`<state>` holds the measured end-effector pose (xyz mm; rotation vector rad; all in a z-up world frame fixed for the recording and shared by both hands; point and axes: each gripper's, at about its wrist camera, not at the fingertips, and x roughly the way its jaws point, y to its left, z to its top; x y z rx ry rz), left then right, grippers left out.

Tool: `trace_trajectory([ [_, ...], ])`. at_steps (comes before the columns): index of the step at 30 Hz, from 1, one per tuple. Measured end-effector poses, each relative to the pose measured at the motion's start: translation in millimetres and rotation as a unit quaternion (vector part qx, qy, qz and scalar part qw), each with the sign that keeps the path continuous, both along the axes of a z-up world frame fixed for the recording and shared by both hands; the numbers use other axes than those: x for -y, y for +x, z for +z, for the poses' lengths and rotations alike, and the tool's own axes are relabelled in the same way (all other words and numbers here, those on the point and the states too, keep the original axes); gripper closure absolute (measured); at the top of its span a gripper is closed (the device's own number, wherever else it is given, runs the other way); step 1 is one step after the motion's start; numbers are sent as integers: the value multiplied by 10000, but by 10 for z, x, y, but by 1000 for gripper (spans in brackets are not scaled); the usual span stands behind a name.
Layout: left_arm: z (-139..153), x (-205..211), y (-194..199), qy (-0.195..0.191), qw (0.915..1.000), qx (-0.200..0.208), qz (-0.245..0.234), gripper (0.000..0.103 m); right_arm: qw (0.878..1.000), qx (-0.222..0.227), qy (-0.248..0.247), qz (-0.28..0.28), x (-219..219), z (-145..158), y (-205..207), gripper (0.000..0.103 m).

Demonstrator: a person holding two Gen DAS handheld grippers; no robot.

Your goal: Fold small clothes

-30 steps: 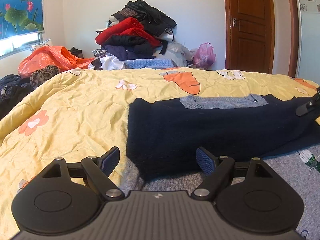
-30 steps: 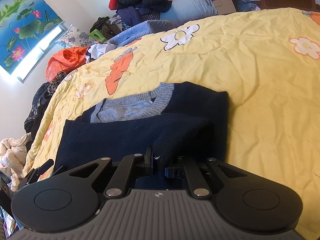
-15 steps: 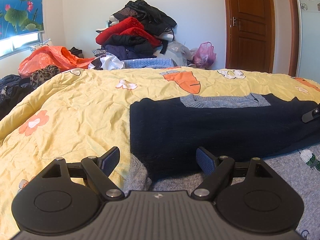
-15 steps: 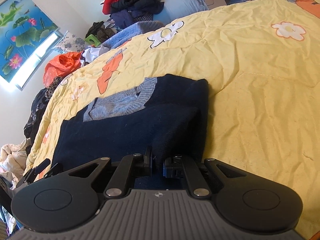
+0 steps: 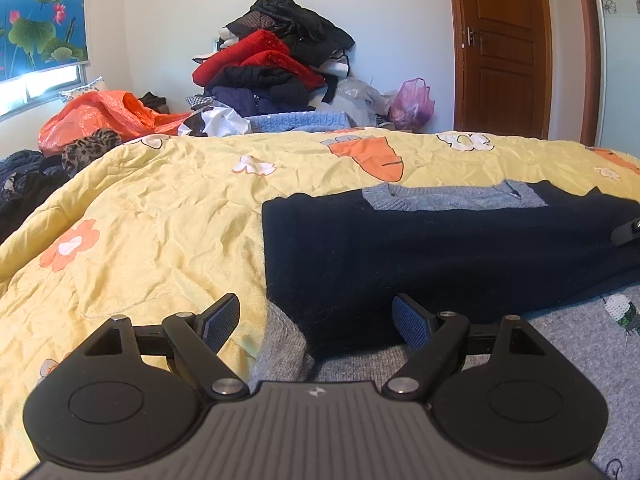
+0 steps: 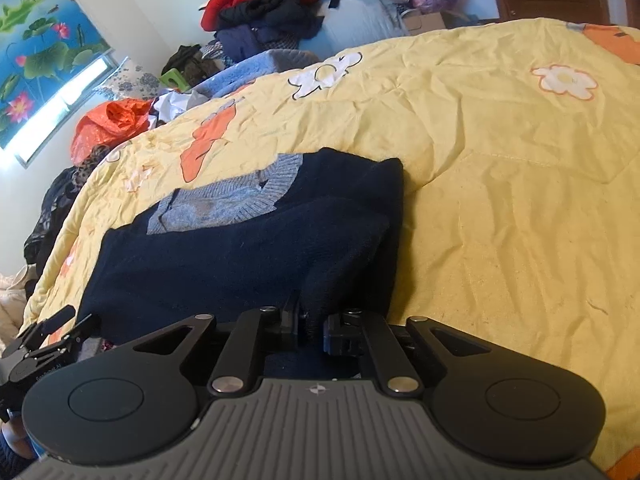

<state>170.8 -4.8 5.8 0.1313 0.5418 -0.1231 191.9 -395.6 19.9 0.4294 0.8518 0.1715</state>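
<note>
A small navy sweater [image 5: 420, 248] with a grey knit collar [image 5: 452, 197] lies on the yellow flowered quilt [image 5: 160, 216], its grey lower part [image 5: 568, 344] nearest me. My left gripper [image 5: 316, 320] is open, low over the sweater's near left corner, holding nothing. My right gripper [image 6: 312, 326] is shut on a pinched fold of the sweater [image 6: 240, 256] at its right side, the cloth lifted into a ridge between the fingers. The right gripper's tip shows at the far right of the left wrist view [image 5: 626, 232].
A tall pile of red, black and blue clothes [image 5: 276, 72] stands beyond the bed. An orange plastic bag [image 5: 100, 116] and dark clothes lie at the left. A pink bag [image 5: 412, 102] sits by a wooden door [image 5: 504, 48]. Bare quilt [image 6: 520, 200] stretches right of the sweater.
My right gripper, still holding the fold, has drawn the sweater's right side inward over the body. The left gripper has stayed open in the same place.
</note>
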Motion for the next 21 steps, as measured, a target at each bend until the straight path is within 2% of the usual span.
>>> trace_trajectory([
  [1, -2, 7, -9, 33, 10000, 18, 10, 19, 9997, 134, -54, -206, -13, 59, -79, 70],
  [2, -3, 12, -16, 61, 10000, 38, 17, 19, 9982, 387, -196, -420, -56, 141, -195, 67],
  [3, -3, 15, -22, 82, 9999, 55, 24, 19, 9954, 681, -390, -552, -138, 222, -326, 58],
  [4, -2, 17, -24, 95, 9999, 64, 24, 19, 9920, 949, -607, -577, -250, 297, -461, 44],
  [6, -1, 21, -22, 102, 9999, 58, 24, 19, 9870, 1351, -835, -265, -500, 373, -692, 29],
  [7, -2, 21, -22, 102, 9999, 56, 25, 19, 9862, 1407, -878, 17, -624, 371, -755, 18],
  [8, -2, 23, -22, 105, 9999, 52, 26, 19, 9857, 1385, -928, 246, -743, 340, -793, 14],
  [11, 1, 28, -21, 116, 9999, 62, 24, 19, 9816, 1188, -1311, 715, -1021, 163, -734, 17],
  [13, 0, 34, -28, 159, 9998, 79, 14, 19, 9822, 1019, -1432, 667, -1082, 62, -626, 23],
  [15, 1, 43, -43, 201, 9997, 119, -35, 19, 9827, 1027, -1445, 535, -1068, 32, -539, 28],
  [17, 0, 54, -59, 239, 9995, 166, -118, 19, 9849, 982, -1366, 417, -1024, 15, -467, 28],
  [18, -1, 69, -65, 263, 9994, 186, -156, 19, 9872, 790, -1320, 432, -999, -29, -410, 28],
  [21, 21, 88, -106, 356, 9988, 320, -126, 19, 9876, 726, -1248, 607, -953, -87, -424, 27],
])
